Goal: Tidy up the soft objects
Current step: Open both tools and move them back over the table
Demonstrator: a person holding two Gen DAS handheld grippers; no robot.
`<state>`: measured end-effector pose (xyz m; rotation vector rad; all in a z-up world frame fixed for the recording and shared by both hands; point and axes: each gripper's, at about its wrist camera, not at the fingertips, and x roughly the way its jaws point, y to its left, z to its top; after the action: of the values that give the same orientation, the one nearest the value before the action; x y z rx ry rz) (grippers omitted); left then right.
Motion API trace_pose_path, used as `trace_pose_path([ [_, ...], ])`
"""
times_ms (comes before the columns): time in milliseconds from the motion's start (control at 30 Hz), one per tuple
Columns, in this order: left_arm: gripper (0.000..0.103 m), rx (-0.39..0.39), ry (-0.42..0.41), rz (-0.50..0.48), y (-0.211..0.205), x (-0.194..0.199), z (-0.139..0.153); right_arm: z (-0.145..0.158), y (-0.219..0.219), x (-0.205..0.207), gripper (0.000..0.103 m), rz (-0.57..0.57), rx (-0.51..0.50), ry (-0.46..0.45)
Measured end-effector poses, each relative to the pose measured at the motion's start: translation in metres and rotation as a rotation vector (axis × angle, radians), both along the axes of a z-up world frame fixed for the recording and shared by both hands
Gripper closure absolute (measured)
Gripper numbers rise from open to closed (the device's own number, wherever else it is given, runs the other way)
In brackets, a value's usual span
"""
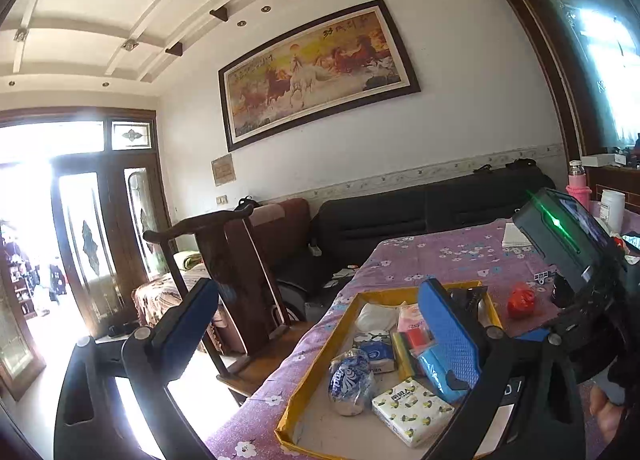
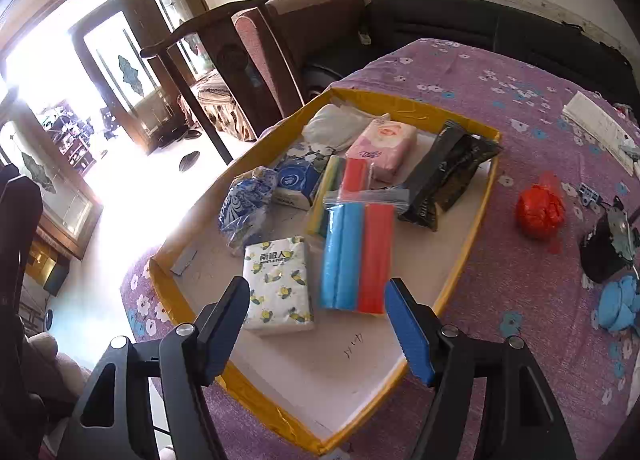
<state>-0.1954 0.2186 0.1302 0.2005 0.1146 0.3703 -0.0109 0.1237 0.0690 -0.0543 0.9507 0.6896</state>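
Hovering: right hand-held gripper [image 2: 316,320] wide open, empty | left hand-held gripper [image 1: 320,332] likewise | tissue pack [image 2: 278,284] "南粮人"

Bare white floor is left open in the near part of the shallow yellow-rimmed cardboard tray [image 2: 472,252]. Its far half is crowded by the lemon-printed tissue pack [image 2: 278,284], blue and red sponge strips in a clear bag [image 2: 358,256] and black wrapped packets [image 2: 444,176]. To the right, purple flowered tablecloth [image 2: 500,292] is interrupted by a crumpled red plastic bag [image 2: 539,211].

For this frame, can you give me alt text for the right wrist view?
Open right tongs hover over a yellow-rimmed tray holding tissue packs, a bag of blue and red sponges and dark packets. The tray sits on a purple floral tablecloth, beside a red crumpled bag.
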Motion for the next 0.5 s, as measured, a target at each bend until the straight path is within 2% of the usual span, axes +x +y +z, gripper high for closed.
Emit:
trace_pose_path([
  [233, 0.000, 0.091, -0.023, -0.035, -0.041, -0.012, 0.004, -0.002, -0.052, -0.004, 0.027, -0.071, 0.027, 0.007],
  [500, 0.000, 0.167, -0.002, -0.108, -0.087, -0.010, 0.001, -0.006, -0.128, -0.003, 0.027, -0.187, 0.065, 0.012],
])
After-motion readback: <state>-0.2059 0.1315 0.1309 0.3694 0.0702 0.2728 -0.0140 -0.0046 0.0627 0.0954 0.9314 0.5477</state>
